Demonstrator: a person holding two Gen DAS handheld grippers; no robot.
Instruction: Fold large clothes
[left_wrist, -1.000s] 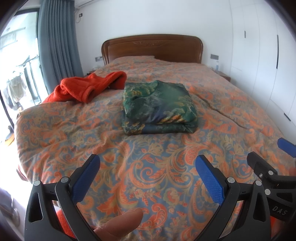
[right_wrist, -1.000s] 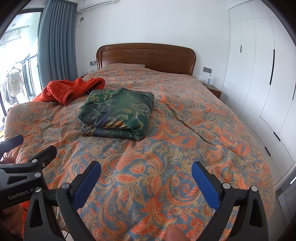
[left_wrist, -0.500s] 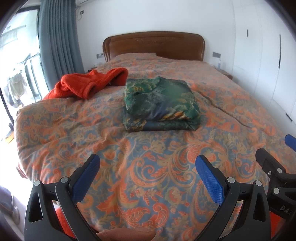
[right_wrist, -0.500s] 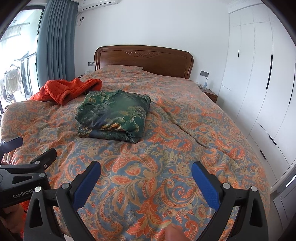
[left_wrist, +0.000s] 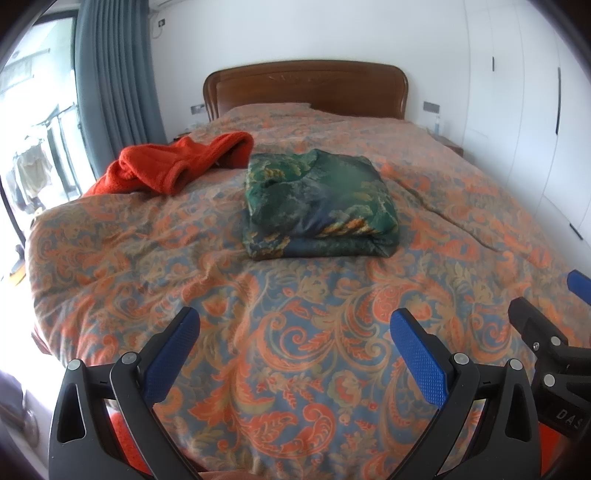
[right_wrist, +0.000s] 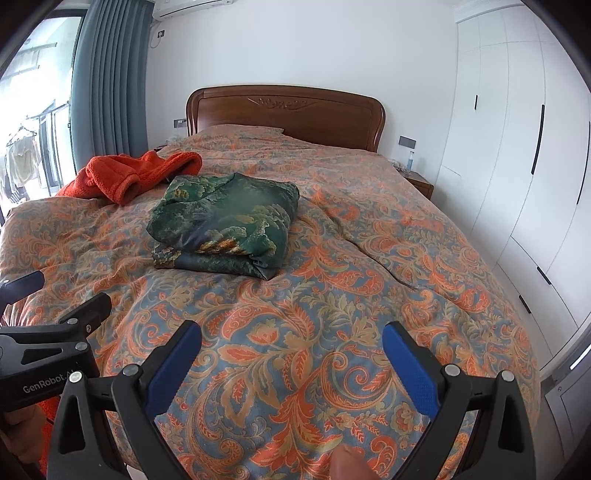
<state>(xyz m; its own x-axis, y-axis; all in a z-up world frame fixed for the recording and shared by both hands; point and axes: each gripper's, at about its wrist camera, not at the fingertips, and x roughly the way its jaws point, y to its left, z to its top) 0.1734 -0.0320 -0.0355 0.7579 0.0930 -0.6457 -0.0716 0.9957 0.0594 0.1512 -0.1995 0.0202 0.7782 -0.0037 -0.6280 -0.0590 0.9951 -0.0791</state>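
Right wrist view shows the folded green garment (right_wrist: 221, 225) mid-bed, the unfolded orange garment (right_wrist: 136, 177) beside it. Both the left gripper (left_wrist: 295, 354) and right gripper (right_wrist: 291, 362) hang released, empty. Reaching for the orange piece could likely nudge the neat stack. The paisley duvet (right_wrist: 332, 332) is soft and rumpled; a wooden headboard (right_wrist: 284, 110) and white wardrobes (right_wrist: 517, 147) frame the bed.

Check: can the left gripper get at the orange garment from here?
Probably yes. The left gripper is open and empty, and only bare bedspread lies between it and the orange garment, though the garment lies well away.
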